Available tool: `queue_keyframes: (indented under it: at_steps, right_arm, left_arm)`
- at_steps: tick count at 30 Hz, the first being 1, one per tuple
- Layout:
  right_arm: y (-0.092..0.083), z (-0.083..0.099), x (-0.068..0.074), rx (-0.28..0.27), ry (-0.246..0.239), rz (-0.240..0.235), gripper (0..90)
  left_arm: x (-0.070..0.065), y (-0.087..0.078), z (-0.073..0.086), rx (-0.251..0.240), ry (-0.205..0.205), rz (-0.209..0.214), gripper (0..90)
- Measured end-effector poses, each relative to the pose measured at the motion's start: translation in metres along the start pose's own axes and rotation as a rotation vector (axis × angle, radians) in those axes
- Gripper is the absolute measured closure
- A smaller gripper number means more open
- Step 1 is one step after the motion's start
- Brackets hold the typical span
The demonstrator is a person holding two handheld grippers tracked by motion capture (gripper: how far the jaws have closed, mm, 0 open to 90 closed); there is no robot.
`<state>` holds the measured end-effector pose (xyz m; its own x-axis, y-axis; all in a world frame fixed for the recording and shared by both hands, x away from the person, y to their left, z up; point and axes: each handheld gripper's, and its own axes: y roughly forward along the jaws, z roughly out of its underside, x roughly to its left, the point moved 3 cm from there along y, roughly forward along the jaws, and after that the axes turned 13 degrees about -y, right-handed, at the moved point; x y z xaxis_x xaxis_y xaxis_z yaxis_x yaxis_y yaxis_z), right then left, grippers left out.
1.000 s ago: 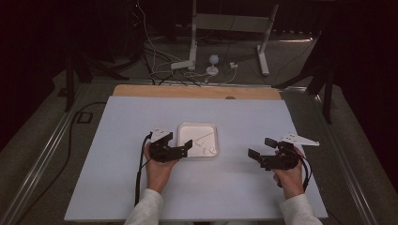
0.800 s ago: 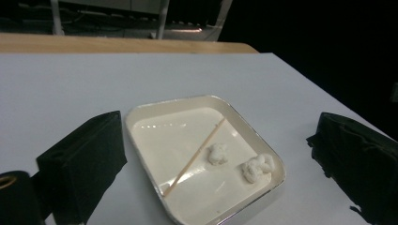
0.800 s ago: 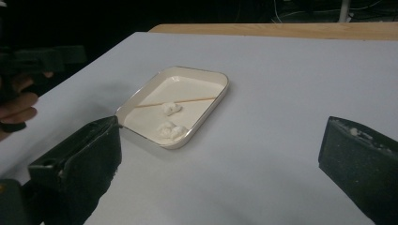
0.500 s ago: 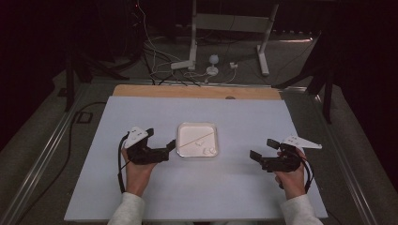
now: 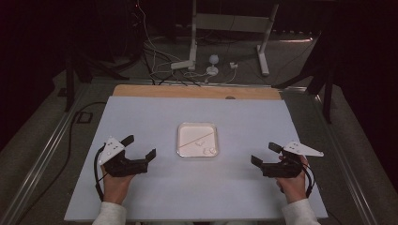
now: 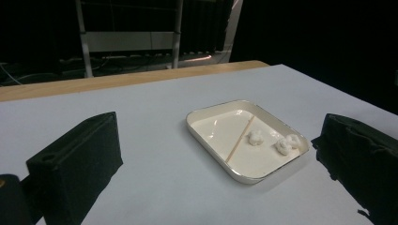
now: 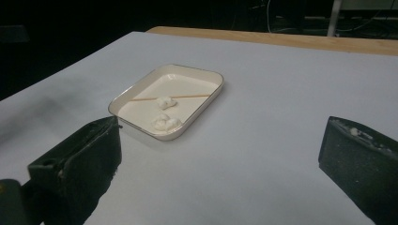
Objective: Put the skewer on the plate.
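The tray (image 5: 197,139) is my landmark: a shallow cream dish, rectangular with rounded corners and a thin raised rim, its glazed floor catching a soft shine. Inside it a slim pale wooden stick (image 6: 240,138) lies slantwise across the floor, and beside the stick sit two small white lumps (image 6: 256,137), knobbly and soft-looking like bits of dough or foam, one a little apart from the other (image 6: 287,143). The tray rests on a smooth, matte, pale grey-blue table sheet (image 5: 244,183), with a strip of bare light wood (image 5: 187,92) showing along the edge beyond the tray. My left gripper (image 5: 139,147) hangs to the left of the tray, well apart from it, its two blocky black fingers (image 6: 77,161) spread wide with nothing between them; they have just been opening to that full spread. My right gripper (image 5: 266,154) hangs to the right of the tray, also well apart, its fingers (image 7: 75,164) likewise spread and empty, their faces dull and slightly rough. Both pairs point inward toward the tray, which lies on the sheet between them, touched by neither. A grey three-cornered plate (image 5: 111,148) tops each gripper.
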<state>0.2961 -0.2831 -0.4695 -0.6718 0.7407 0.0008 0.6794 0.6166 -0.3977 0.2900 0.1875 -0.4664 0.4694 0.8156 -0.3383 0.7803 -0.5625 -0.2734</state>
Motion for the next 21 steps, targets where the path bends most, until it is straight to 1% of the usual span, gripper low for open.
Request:
queue_keyframes:
  at_steps: [9,15,21]
  right_arm:
    - [-0.008,0.005,0.002,-0.037,-0.016,0.022,0.0]
    - [-0.01,0.011,0.0,-0.045,-0.021,0.03,0.0]
    - [-0.01,0.014,-0.003,-0.044,-0.019,0.034,0.0]
  left_arm:
    - [0.004,-0.009,0.004,-0.005,-0.002,-0.013,1.0]
    - [0.007,-0.013,0.005,-0.022,-0.01,-0.012,1.0]
    - [0.008,-0.015,0.006,-0.03,-0.006,-0.016,1.0]
